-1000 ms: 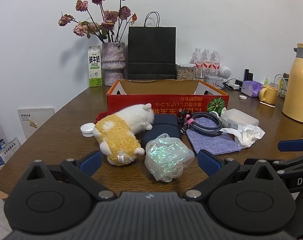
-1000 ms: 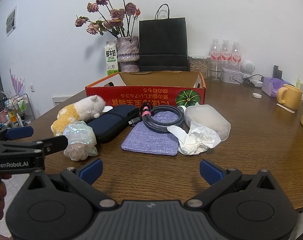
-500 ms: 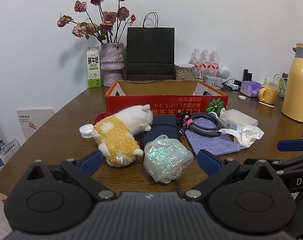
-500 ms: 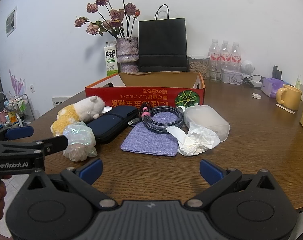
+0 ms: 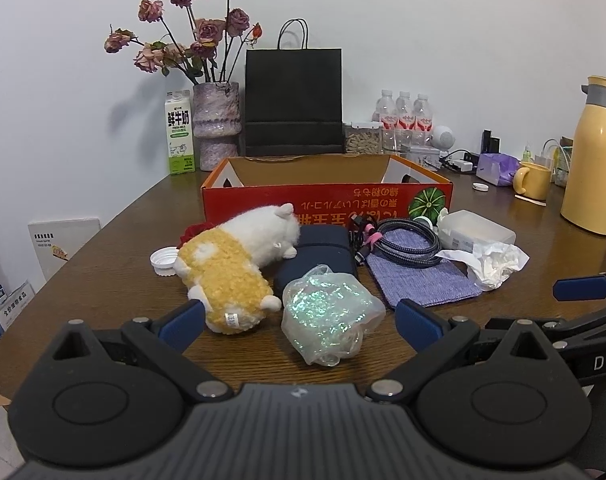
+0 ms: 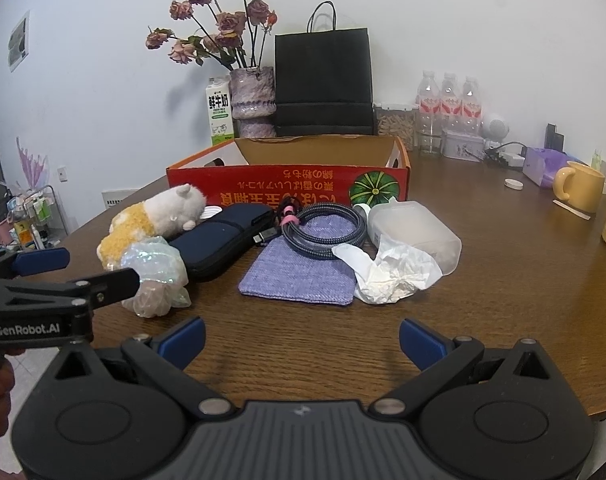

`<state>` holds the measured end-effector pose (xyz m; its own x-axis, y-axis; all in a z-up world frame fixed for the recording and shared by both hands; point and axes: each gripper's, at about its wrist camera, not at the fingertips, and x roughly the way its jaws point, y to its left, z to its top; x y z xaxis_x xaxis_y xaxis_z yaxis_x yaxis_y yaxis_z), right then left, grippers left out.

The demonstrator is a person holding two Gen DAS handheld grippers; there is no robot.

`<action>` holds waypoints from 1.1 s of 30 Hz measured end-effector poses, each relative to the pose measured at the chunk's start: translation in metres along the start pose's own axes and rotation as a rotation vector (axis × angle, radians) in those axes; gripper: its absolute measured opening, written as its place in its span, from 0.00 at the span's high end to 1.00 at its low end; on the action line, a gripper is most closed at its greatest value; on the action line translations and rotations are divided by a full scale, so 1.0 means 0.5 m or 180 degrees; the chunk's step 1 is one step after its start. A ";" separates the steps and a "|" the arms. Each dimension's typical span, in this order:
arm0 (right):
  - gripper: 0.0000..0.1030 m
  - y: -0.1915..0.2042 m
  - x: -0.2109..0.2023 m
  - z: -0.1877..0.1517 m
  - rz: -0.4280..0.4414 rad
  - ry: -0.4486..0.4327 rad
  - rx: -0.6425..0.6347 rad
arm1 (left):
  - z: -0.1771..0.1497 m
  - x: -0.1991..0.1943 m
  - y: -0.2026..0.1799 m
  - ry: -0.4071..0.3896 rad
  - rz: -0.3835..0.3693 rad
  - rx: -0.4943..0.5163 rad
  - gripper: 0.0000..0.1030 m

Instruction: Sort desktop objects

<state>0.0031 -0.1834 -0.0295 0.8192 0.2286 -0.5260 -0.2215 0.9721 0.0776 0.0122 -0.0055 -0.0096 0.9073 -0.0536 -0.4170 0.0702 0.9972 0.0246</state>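
A red cardboard box (image 5: 327, 204) (image 6: 287, 190) stands open behind a cluster of loose items. In front of it lie a yellow-and-white plush toy (image 5: 235, 268) (image 6: 151, 220), a dark blue pouch (image 5: 319, 252) (image 6: 223, 240), a crumpled iridescent plastic wrap (image 5: 327, 314) (image 6: 157, 276), a coiled braided cable (image 5: 399, 236) (image 6: 323, 228) on a purple cloth (image 5: 423, 280) (image 6: 299, 272), a crumpled tissue (image 5: 491, 264) (image 6: 387, 272) and a translucent plastic box (image 5: 475, 230) (image 6: 415, 226). My left gripper (image 5: 299, 324) is open just short of the wrap. My right gripper (image 6: 301, 338) is open over bare table before the cloth.
A white bottle cap (image 5: 165, 260) lies left of the plush. At the back stand a flower vase (image 5: 217, 124), a milk carton (image 5: 179, 136), a black paper bag (image 5: 293, 100) and water bottles (image 5: 405, 120). A yellow flask (image 5: 591, 156) and yellow mug (image 5: 533, 180) are at right.
Both grippers have barely shifted; the objects on the table lie where they were.
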 end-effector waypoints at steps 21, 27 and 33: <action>0.00 -0.077 0.070 0.018 -0.0307 0.0062 0.0003 | 0.009 0.062 -0.046 0.0057 -0.0182 0.0281 0.26; 0.12 -0.112 0.112 0.032 -0.0353 0.0100 0.0063 | 0.007 0.080 -0.046 0.0160 -0.0179 0.0239 0.35; 0.43 -0.119 0.139 0.043 -0.0297 0.0115 0.0089 | 0.006 0.097 -0.042 0.0219 -0.0170 0.0180 0.39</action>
<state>0.0848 -0.2244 -0.0526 0.8160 0.1354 -0.5620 -0.1297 0.9903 0.0501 0.0559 -0.0294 -0.0273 0.8712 -0.1009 -0.4805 0.1426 0.9885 0.0510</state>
